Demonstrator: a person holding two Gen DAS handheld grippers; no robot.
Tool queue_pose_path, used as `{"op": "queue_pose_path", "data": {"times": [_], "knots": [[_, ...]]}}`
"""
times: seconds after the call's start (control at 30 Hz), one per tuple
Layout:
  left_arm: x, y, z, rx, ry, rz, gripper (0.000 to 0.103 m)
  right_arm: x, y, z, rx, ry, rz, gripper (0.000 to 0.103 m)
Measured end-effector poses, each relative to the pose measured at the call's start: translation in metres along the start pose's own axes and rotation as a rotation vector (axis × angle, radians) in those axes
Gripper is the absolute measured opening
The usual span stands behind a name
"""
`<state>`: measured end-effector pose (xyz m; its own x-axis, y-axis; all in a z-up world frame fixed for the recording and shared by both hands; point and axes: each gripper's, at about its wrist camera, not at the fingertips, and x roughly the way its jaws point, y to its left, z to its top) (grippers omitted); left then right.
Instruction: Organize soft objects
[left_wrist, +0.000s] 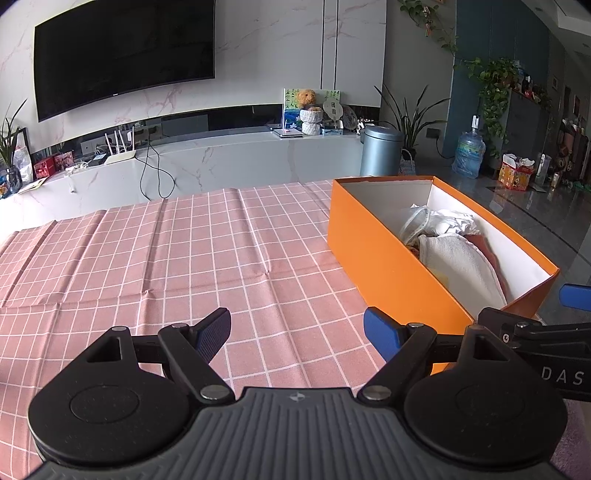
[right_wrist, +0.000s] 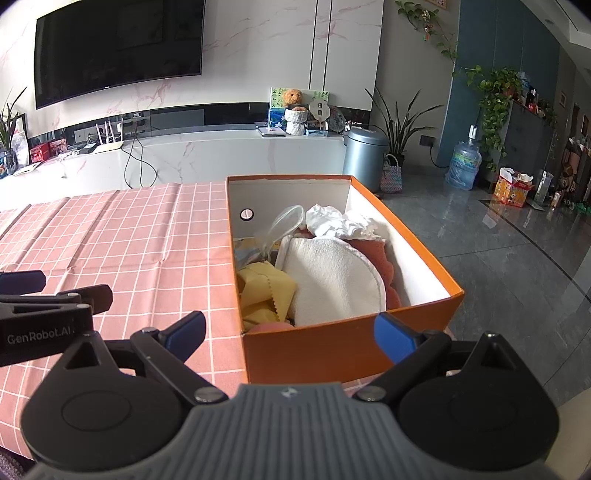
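Observation:
An open orange box (right_wrist: 340, 347) stands on the pink checked tablecloth (right_wrist: 140, 251). It holds soft things: a cream towel (right_wrist: 332, 277), a yellow cloth (right_wrist: 266, 291), a salmon cloth (right_wrist: 376, 251), crumpled white paper (right_wrist: 336, 219) and a clear plastic bag (right_wrist: 280, 225). My right gripper (right_wrist: 290, 332) is open and empty, just in front of the box's near wall. My left gripper (left_wrist: 297, 328) is open and empty above the cloth, left of the box (left_wrist: 391, 266). The towel also shows in the left wrist view (left_wrist: 461, 266).
The table ends just right of the box, with grey tiled floor (right_wrist: 517, 258) beyond. A white marble TV bench (left_wrist: 221, 162), a metal bin (left_wrist: 380, 151) and a water bottle (left_wrist: 469, 153) stand behind the table.

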<state>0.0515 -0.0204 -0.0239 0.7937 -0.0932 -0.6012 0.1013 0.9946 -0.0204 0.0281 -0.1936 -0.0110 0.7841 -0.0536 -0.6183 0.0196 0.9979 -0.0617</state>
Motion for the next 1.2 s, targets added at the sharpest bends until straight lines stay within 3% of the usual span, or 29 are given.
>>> {"op": "queue_pose_path", "data": {"times": [1.2], "knots": [[-0.0019, -0.0024, 0.0007, 0.006, 0.000, -0.005, 0.096, 0.0011, 0.0013, -0.0028, -0.002, 0.006, 0.000, 0.096]]}}
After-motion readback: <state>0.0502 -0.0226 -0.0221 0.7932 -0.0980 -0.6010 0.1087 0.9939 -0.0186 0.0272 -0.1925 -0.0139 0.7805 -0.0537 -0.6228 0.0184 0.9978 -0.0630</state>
